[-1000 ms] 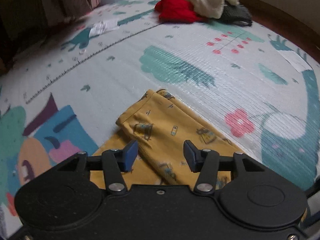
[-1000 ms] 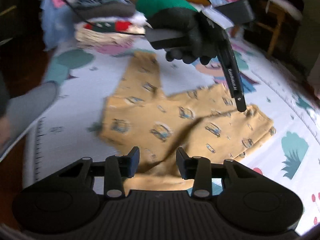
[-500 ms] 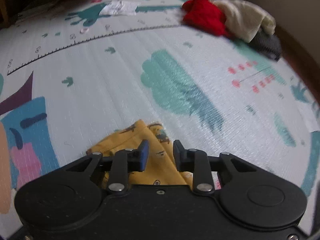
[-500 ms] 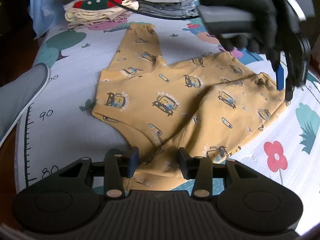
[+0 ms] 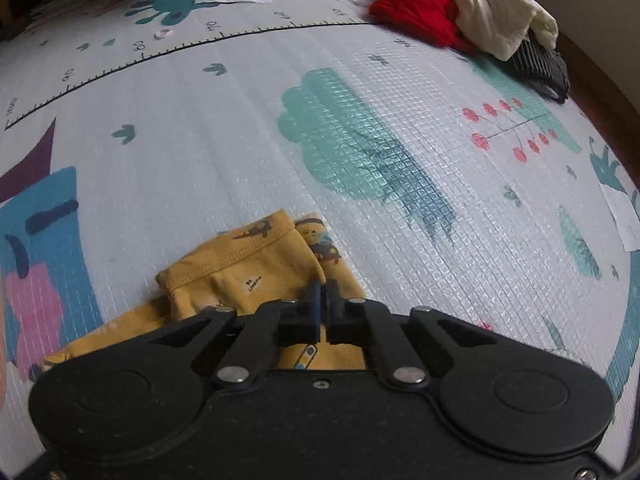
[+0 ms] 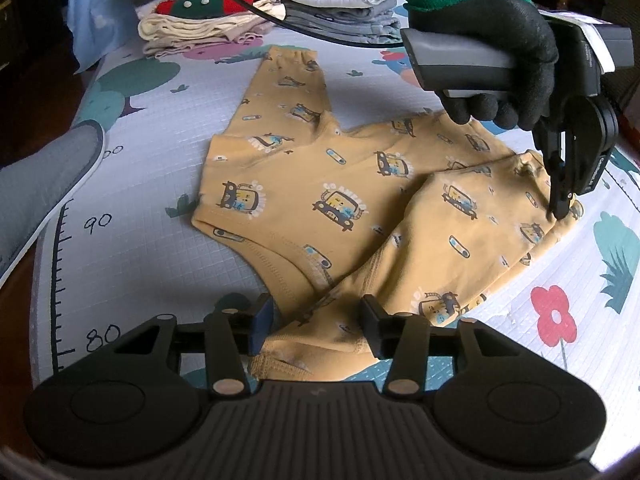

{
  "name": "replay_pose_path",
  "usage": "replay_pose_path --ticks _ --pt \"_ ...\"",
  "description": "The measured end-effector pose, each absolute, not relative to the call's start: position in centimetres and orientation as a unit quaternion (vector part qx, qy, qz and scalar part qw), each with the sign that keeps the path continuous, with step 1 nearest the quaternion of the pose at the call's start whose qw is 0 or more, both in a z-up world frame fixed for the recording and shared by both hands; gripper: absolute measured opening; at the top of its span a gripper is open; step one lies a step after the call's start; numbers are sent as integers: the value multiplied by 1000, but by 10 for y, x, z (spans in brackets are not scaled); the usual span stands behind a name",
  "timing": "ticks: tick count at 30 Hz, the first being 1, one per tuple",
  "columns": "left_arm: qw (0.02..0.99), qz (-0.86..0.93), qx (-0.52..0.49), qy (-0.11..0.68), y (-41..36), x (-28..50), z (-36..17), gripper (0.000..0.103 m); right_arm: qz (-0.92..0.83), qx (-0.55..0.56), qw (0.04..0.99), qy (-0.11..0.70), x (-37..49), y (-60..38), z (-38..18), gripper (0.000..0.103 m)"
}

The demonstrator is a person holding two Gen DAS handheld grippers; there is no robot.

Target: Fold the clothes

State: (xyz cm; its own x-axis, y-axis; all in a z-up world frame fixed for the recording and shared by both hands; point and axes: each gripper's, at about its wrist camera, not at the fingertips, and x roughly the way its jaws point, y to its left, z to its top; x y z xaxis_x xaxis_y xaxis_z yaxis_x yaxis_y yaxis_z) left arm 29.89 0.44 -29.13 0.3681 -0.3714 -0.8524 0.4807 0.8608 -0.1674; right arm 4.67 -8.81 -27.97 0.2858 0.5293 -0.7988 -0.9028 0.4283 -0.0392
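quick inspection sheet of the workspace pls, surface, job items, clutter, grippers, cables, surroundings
surface: printed play mat, with a ruler scale along it
job's things: yellow printed top lying partly folded on the mat
clutter: red, cream and dark clothes heaped at the far edge; folded stacks behind the top
grippers: left gripper shut on the top's edge, held by a gloved hand; right gripper opening, fabric between the fingers, not pinched
cables: black cable crossing the stacks
surroundings: grey slipper at the mat's edge

Soft cotton pyjamas (image 6: 328,184), glossy (embossed) mat (image 5: 360,80)
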Motion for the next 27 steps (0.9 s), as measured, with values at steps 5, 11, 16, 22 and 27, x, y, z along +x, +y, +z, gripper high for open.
replay_pose_path --ticks 5,11,16,22,27 --pt "827 -275 30 489 9 296 -276 0 475 -262 759 360 42 -88 -280 50" --pt "819 -281 20 499 1 302 -282 0 489 -279 750 347 33 -84 -280 53" --pt "823 -280 34 494 9 299 -281 16 495 -285 747 340 27 -85 -279 53" --pt "811 -296 42 503 61 279 -248 18 491 -259 753 352 31 -98 -268 53" --pt "821 -282 44 495 137 248 -220 45 507 -255 738 366 39 -115 -234 53"
